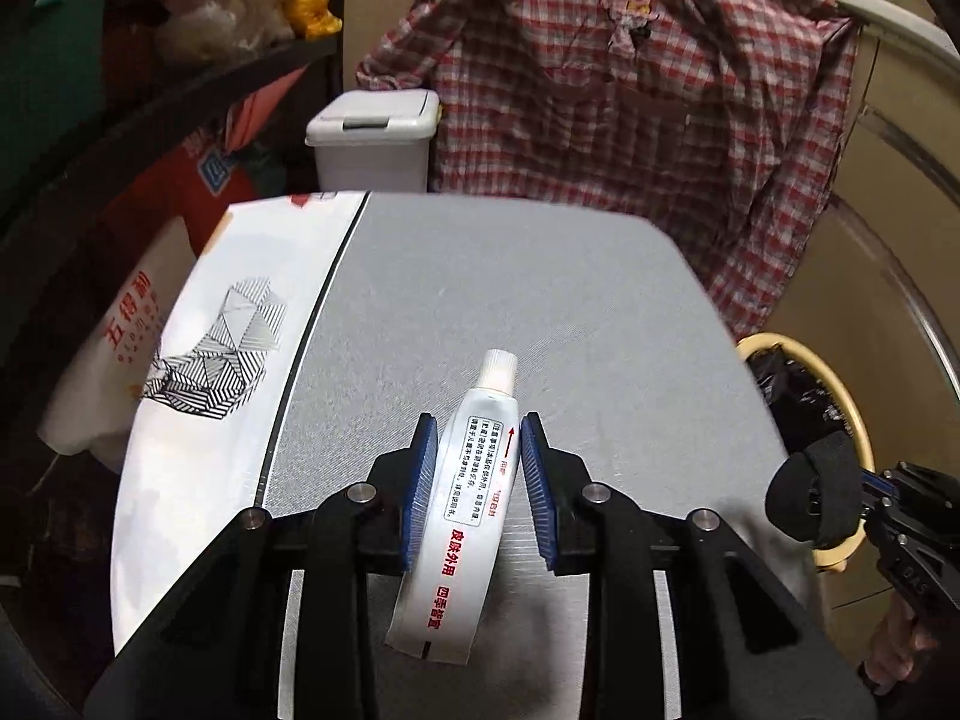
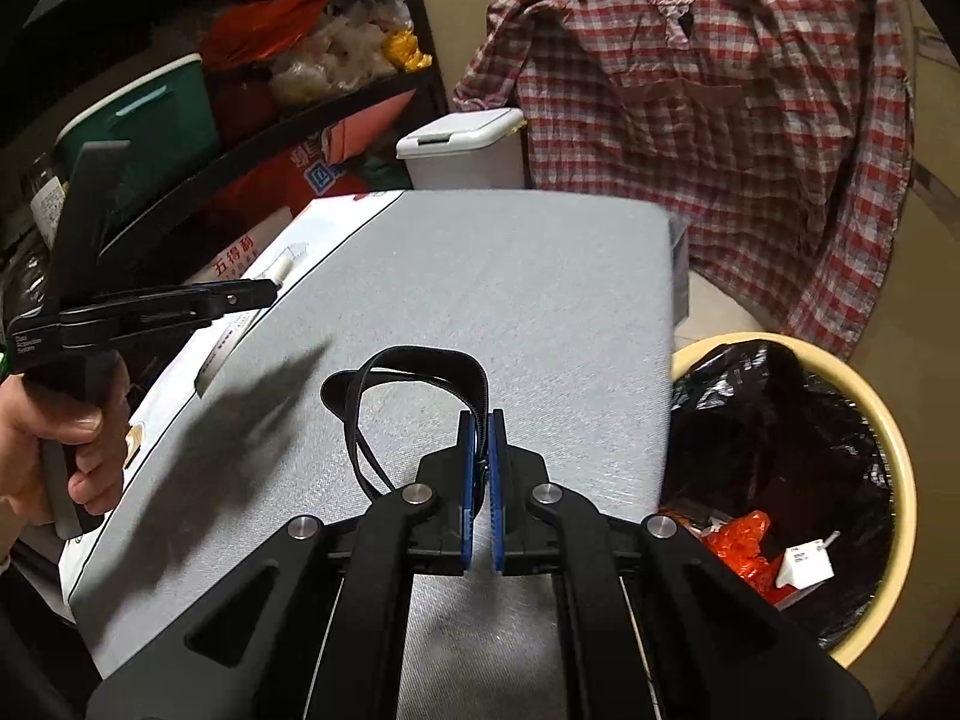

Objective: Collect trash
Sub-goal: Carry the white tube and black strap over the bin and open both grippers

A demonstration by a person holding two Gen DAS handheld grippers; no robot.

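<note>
Holding one piece of trash in each tool, we appear to be at the carrying step. Our left gripper (image 1: 479, 468) is clamped on a white ointment tube (image 1: 465, 498), cap pointing away toward the middle of the left wrist frame, over the grey padded surface (image 1: 540, 300). Our right gripper (image 2: 482, 468) has its jaws pressed together on a black strap (image 2: 414, 378), whose loop hangs ahead of the pads at the centre of the right wrist frame.

Next, we judge, both items must travel to the yellow bin (image 2: 888, 456) at the lower right of that frame, just beside the surface's edge. That means bringing each tool over the rim before letting go (the strap's dangling loop could catch on the edge).

Lined with a black bag (image 2: 774, 420), the bin already holds some crumpled red wrapping (image 2: 738, 546) and a small white carton (image 2: 804, 564). A white lidded bin (image 2: 462, 150), closed, stands beyond the surface at the upper middle; its contents are hidden.
</note>
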